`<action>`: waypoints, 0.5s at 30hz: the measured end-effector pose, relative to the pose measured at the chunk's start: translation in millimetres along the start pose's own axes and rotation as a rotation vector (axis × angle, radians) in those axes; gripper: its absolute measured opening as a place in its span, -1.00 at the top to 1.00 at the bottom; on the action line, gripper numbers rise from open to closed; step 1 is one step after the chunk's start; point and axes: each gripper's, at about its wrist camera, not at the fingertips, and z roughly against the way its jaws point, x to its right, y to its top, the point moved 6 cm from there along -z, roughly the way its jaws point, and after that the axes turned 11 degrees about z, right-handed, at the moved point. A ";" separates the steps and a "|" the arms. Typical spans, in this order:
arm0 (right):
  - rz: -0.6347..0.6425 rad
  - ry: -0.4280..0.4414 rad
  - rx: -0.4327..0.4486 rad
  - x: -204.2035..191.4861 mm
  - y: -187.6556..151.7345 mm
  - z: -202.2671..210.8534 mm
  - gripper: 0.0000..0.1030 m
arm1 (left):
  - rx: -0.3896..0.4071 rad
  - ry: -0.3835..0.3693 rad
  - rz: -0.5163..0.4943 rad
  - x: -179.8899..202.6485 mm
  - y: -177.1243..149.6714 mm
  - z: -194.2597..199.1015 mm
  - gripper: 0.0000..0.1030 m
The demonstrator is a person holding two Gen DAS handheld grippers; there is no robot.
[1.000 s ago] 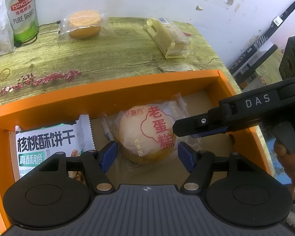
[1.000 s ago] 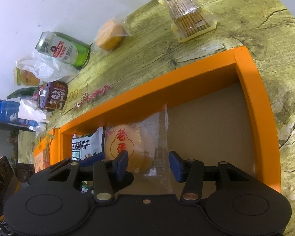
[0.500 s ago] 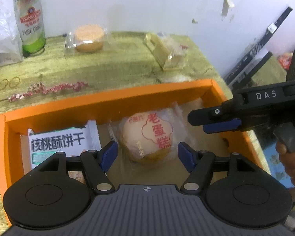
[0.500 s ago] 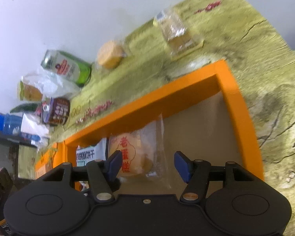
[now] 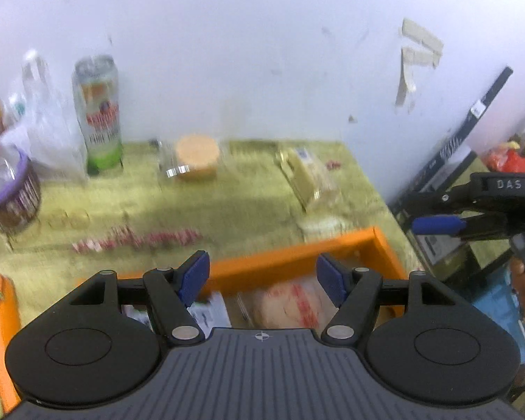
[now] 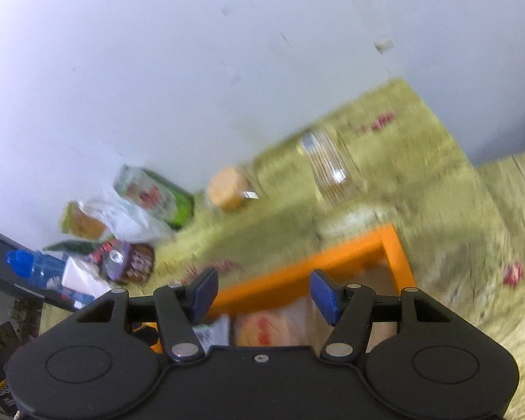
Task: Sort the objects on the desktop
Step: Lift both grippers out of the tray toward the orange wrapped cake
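My left gripper (image 5: 261, 280) hangs open and empty above the orange box (image 5: 297, 255). In the box lie a wrapped egg cake (image 5: 290, 306) with red print and a white cracker packet (image 5: 210, 309). My right gripper (image 6: 264, 294) is also open with nothing between its pads, above the same box's rim (image 6: 297, 273) and cake (image 6: 266, 325). From the left wrist view it shows at the right edge as a blue pad (image 5: 437, 225). Against the wall lie a wrapped round cake (image 5: 196, 155) and a pale biscuit pack (image 5: 308, 175). The picture is motion-blurred.
A green beer can (image 5: 99, 115), a clear plastic bag (image 5: 49, 133) and a brown jar with a purple lid (image 5: 8, 192) stand at the back left. Red petals (image 5: 136, 239) lie before the box. The table ends right of the box, with dark shelving (image 5: 455, 161) beyond.
Both grippers have risen and tipped upward, away from the box, so more wall and tabletop show. The right jaws widened. The egg cake stays in the box.
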 end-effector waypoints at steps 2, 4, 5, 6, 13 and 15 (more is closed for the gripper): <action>0.020 0.003 0.020 -10.2 14.4 5.4 -0.12 | 0.022 0.003 -0.004 -2.6 15.3 5.8 -0.33; 0.052 0.007 0.030 -22.3 28.0 7.5 -0.12 | 0.048 0.002 -0.011 -4.7 31.3 10.4 -0.33; 0.073 0.006 0.036 -28.9 36.5 7.8 -0.12 | 0.063 0.004 -0.016 -5.2 40.1 12.7 -0.33; 0.094 0.006 0.043 -35.6 45.1 8.0 -0.12 | 0.075 0.004 -0.022 -5.6 47.9 14.4 -0.33; 0.167 0.027 0.118 -76.6 97.4 4.0 -0.12 | 0.138 -0.001 -0.047 -9.3 92.5 16.6 -0.34; 0.166 0.039 0.118 -83.1 103.7 -6.1 -0.12 | 0.132 -0.001 -0.040 -13.0 95.6 8.6 -0.34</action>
